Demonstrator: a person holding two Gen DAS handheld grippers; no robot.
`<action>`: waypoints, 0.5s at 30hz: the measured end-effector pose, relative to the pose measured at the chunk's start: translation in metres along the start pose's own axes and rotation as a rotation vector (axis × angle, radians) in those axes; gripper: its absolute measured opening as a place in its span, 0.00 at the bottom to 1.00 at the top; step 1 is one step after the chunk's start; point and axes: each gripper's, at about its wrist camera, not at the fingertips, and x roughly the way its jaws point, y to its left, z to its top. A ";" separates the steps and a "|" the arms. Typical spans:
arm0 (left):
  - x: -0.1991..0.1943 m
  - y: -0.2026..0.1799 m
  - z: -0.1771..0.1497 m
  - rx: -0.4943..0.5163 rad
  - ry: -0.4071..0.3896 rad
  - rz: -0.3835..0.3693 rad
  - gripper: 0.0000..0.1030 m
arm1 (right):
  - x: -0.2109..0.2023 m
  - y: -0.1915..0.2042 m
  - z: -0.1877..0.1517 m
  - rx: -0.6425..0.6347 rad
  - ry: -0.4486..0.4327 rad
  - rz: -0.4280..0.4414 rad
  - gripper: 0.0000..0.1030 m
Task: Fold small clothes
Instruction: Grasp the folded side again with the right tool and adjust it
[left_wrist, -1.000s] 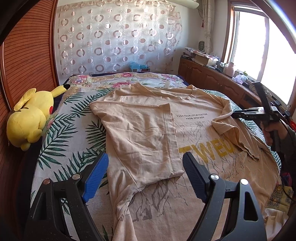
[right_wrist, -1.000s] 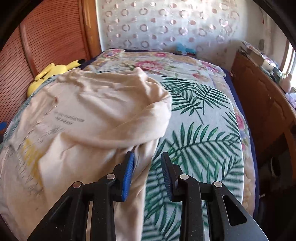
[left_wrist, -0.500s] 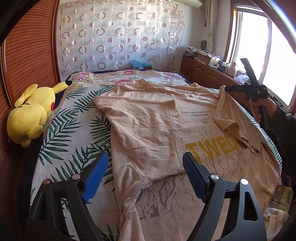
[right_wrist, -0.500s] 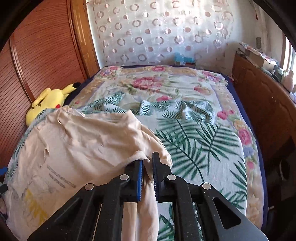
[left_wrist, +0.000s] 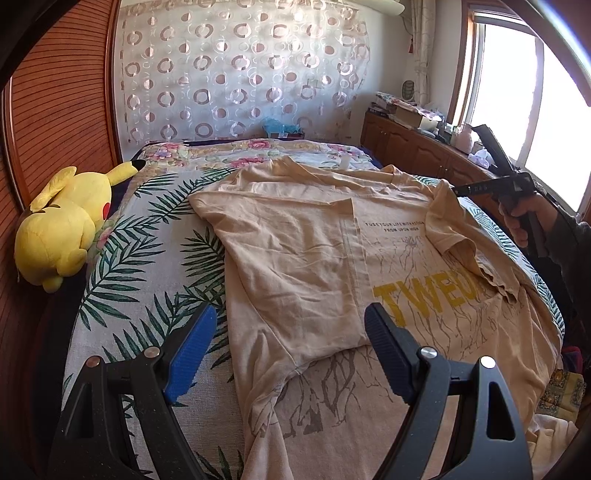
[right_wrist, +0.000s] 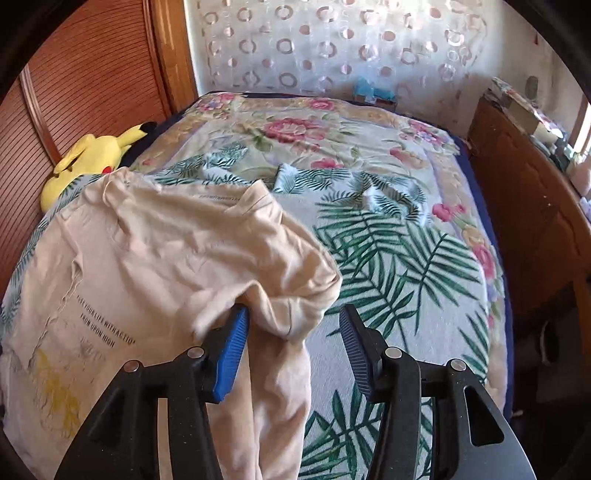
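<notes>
A beige T-shirt (left_wrist: 314, 240) with yellow letters lies on the bed, its left side folded over the middle. My left gripper (left_wrist: 288, 347) is open and empty, above the shirt's lower part. My right gripper (right_wrist: 293, 347) is open; the shirt's right sleeve (right_wrist: 280, 291) hangs bunched between its fingers, against the left blue pad (right_wrist: 231, 350). In the left wrist view the right gripper (left_wrist: 458, 190) is at the shirt's right edge, where the sleeve (left_wrist: 454, 236) is lifted. The shirt also shows in the right wrist view (right_wrist: 147, 258).
The bed has a palm-leaf and floral cover (right_wrist: 388, 240). A yellow plush toy (left_wrist: 62, 229) lies at the bed's left edge by the wooden wall. A wooden cabinet (left_wrist: 413, 147) with clutter runs along the right side under the window.
My right gripper closed on the right sleeve, raised it, and has now opened wide; the sleeve slumps between the fingers. My left gripper stayed open, drifting slightly back.
</notes>
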 end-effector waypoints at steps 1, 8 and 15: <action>0.000 0.000 0.000 -0.001 0.001 0.000 0.81 | 0.000 -0.002 -0.002 0.013 0.003 0.008 0.51; 0.002 -0.002 0.001 0.010 0.006 0.002 0.81 | -0.008 -0.009 0.005 0.034 -0.044 0.029 0.38; 0.001 0.000 0.001 0.014 0.010 0.007 0.81 | -0.005 0.002 0.004 0.004 -0.094 -0.026 0.03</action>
